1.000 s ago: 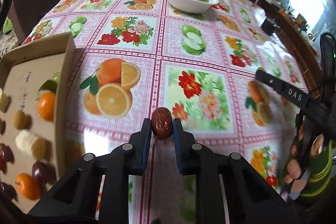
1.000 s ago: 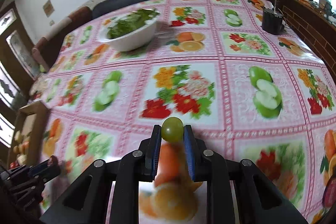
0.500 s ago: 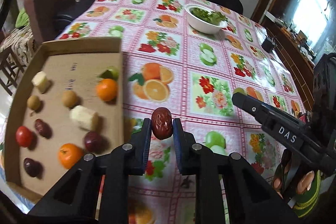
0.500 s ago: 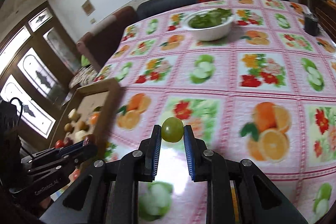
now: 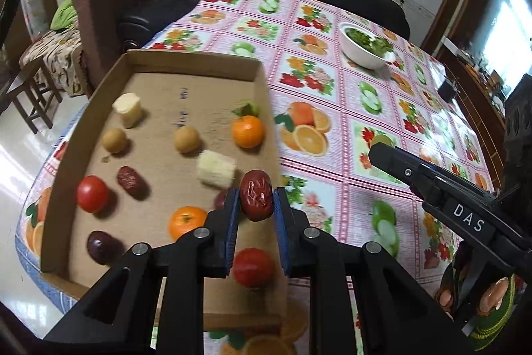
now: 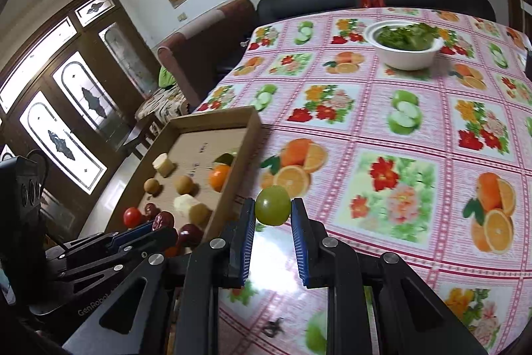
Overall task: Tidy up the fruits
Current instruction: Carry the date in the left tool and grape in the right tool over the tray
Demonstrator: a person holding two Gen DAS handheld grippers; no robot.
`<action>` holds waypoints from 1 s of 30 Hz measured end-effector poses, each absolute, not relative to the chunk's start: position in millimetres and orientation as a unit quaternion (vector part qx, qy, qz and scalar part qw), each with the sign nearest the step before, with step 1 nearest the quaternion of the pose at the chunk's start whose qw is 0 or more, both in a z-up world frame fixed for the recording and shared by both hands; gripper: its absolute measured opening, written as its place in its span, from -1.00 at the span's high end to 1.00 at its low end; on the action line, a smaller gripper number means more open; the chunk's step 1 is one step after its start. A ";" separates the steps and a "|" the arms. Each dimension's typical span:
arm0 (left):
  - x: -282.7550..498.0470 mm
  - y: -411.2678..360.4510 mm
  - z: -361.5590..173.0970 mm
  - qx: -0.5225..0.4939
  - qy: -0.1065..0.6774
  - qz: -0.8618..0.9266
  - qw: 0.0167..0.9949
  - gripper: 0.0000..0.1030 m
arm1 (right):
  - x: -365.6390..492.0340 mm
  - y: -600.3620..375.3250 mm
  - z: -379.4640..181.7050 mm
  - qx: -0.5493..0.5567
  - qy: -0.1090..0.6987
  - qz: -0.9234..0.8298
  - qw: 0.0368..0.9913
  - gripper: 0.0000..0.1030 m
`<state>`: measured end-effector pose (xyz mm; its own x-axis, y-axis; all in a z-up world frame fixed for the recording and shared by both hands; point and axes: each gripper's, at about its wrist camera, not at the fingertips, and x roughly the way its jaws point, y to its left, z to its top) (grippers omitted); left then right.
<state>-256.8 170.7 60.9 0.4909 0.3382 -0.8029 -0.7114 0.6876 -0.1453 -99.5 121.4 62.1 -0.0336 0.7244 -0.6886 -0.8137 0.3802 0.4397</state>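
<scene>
Tablecloth (image 6: 382, 122) lies bare right of the box (image 5: 266, 108) edge; left jaws grip a date (image 5: 256, 195), right a grape (image 6: 272, 205), seemingly.

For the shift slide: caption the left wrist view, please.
Left tongs shut on a red date above the cardboard tray of sorted fruit.

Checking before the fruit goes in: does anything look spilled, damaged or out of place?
Nothing stands out. The cardboard tray holds its fruit in separate spots, and the bowl of greens sits upright on the tablecloth.
</scene>
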 end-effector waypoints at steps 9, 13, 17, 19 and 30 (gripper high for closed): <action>-281.9 186.0 58.6 -0.252 0.385 0.330 0.824 0.65 | -120.5 145.2 63.1 -0.064 0.456 0.569 0.681 0.58; -299.3 195.6 53.7 -0.267 0.385 0.332 0.819 0.65 | -128.0 157.0 63.2 -0.072 0.455 0.575 0.676 0.58; -316.3 201.0 48.8 -0.278 0.386 0.333 0.815 0.65 | -136.0 172.1 58.2 -0.082 0.459 0.581 0.667 0.58; -322.4 201.8 47.1 -0.281 0.386 0.330 0.814 0.65 | -140.6 182.5 54.9 -0.088 0.461 0.586 0.661 0.58; -321.0 210.4 41.4 -0.294 0.388 0.322 0.812 0.65 | -161.8 247.0 42.9 -0.119 0.465 0.599 0.640 0.58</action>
<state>-321.0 210.4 41.4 0.4915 0.2941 -0.8197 -0.7507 0.6203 -0.2275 -161.8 247.0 42.9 -0.1512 0.6566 -0.7389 -0.8783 0.2538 0.4052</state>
